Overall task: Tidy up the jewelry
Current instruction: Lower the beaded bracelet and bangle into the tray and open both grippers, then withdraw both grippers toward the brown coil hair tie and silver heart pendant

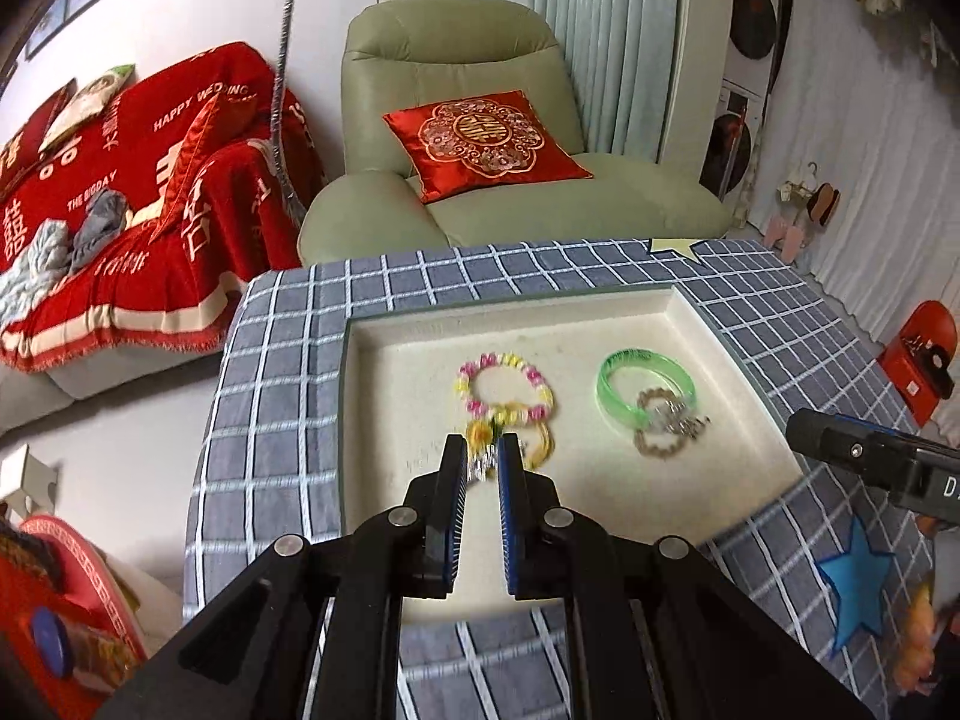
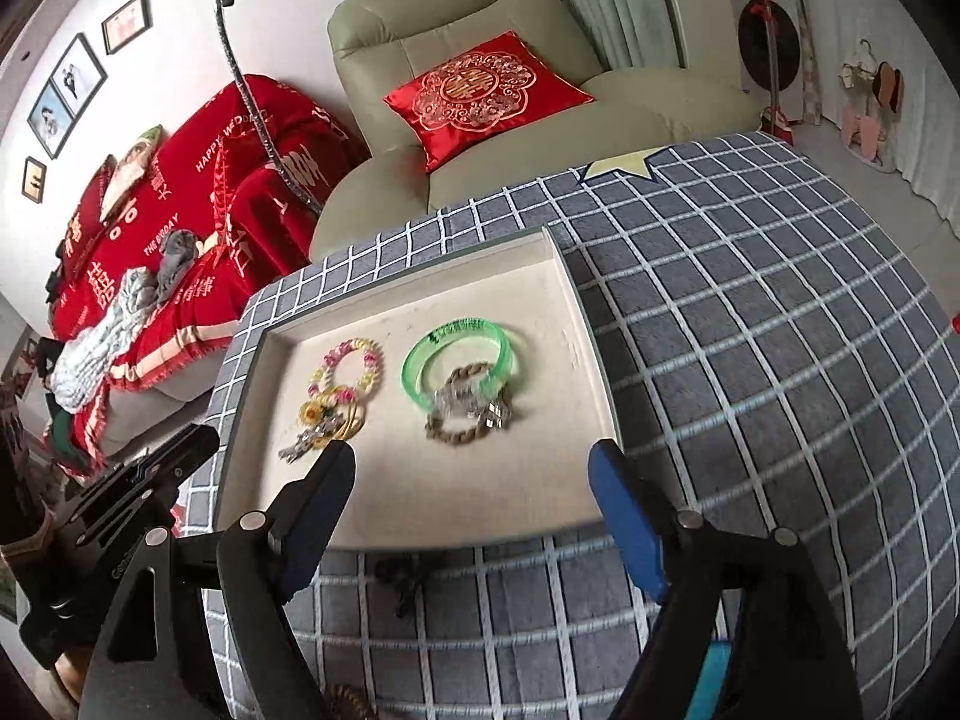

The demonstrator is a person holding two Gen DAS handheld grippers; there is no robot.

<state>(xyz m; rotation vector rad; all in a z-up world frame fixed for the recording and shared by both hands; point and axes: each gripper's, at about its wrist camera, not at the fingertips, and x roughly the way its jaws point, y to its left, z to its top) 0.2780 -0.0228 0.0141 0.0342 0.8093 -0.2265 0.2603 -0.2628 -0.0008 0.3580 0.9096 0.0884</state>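
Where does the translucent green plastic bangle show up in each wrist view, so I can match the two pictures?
Left wrist view: the translucent green plastic bangle lies right of centre, in the right half of the shallow cream tray, overlapping a brown twisted rope bracelet.
Right wrist view: the bangle lies near picture centre, in the tray's middle, above the rope bracelet.
Shared landmark: the red embroidered cushion on the green armchair.

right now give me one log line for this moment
left gripper: narrowed over silver chain | right gripper: open, empty | beaded bracelet, green bangle in tray
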